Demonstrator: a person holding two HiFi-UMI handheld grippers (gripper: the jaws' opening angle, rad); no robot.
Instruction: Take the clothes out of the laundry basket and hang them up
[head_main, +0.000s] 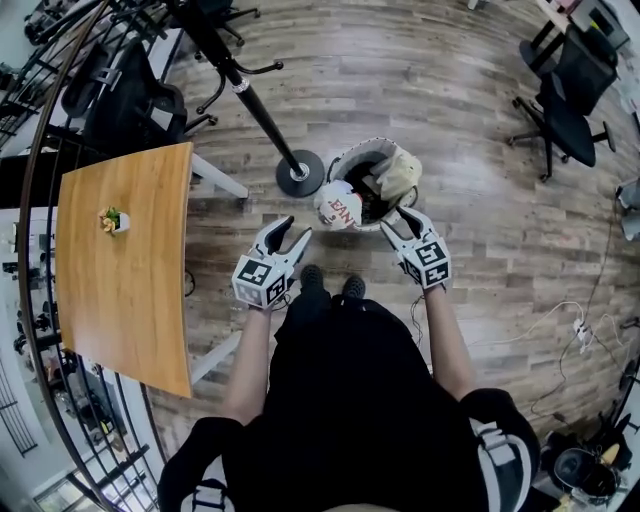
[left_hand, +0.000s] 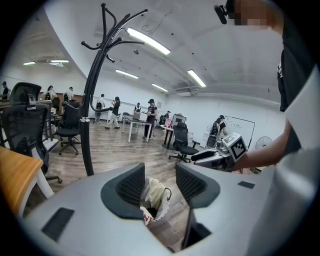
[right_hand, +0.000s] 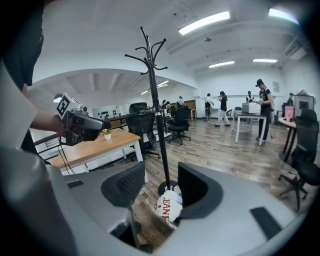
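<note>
While left gripper (head_main: 296, 230) and right gripper (head_main: 397, 220) gape, clothes (head_main: 340, 208) just ahead

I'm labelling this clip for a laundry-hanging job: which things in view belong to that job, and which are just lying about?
Belong to the job:
- laundry basket
- white printed garment on its rim
- beige garment in it
- coat stand beside it

Just lying about:
- wooden table
- potted plant on the table
- office chair

Head view steeply down, gripper views forward, sharing basket (head_main: 346, 156)
</note>
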